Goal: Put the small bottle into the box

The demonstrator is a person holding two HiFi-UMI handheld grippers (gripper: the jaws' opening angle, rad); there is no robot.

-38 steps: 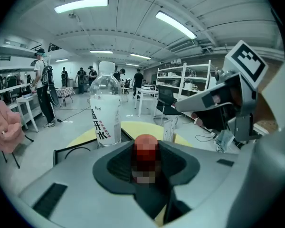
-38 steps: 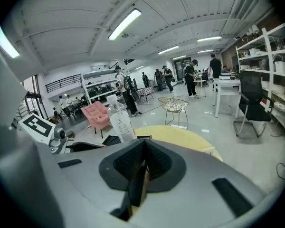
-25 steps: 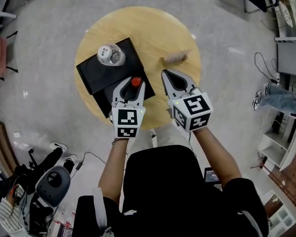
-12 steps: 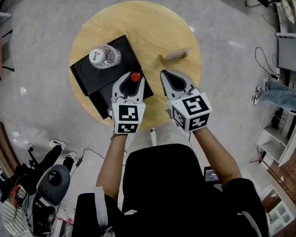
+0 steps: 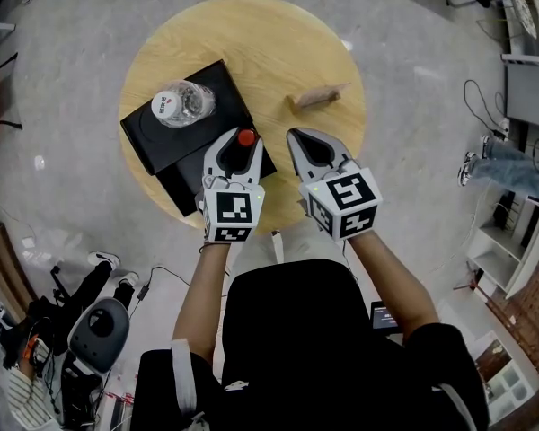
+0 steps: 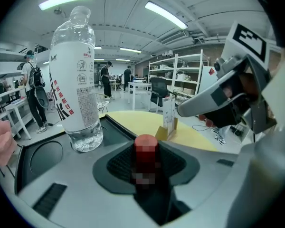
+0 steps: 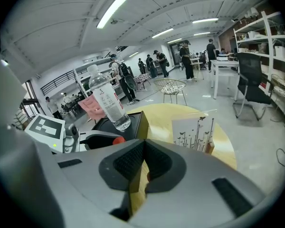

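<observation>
Grey polished floor surrounds a round wooden table (image 5: 278,52) in the head view. A black box (image 5: 223,88) lies on the table's left half as two overlapping black parts. A large water bottle (image 5: 181,104) stands upright on the farther part. The left tool (image 5: 241,145) hangs over the nearer part, jaws clamped on the small bottle (image 5: 246,137), whose red cap faces up at the camera. So its long axis runs roughly vertical, and the box lies directly beneath and just ahead of it. The right tool (image 5: 305,142) hovers beside it over bare wood, with a card stand (image 5: 319,95) farther out.

Seen from the left gripper view, the small bottle (image 6: 146,148) sits upright between the dark pads, which close on its sides. Beyond it runs the black box (image 6: 115,127), with the large water bottle (image 6: 76,80) standing on it to the left. Whether the part straight below is an open compartment cannot be told. The right tool (image 6: 199,106) shows at the right.

Over in the right gripper view, the right tool (image 7: 141,167) has its pads drawn together on nothing. The left tool (image 7: 99,139) is nearer the box (image 7: 133,120) and already carries the load, so lowering should fall to the left hand.
</observation>
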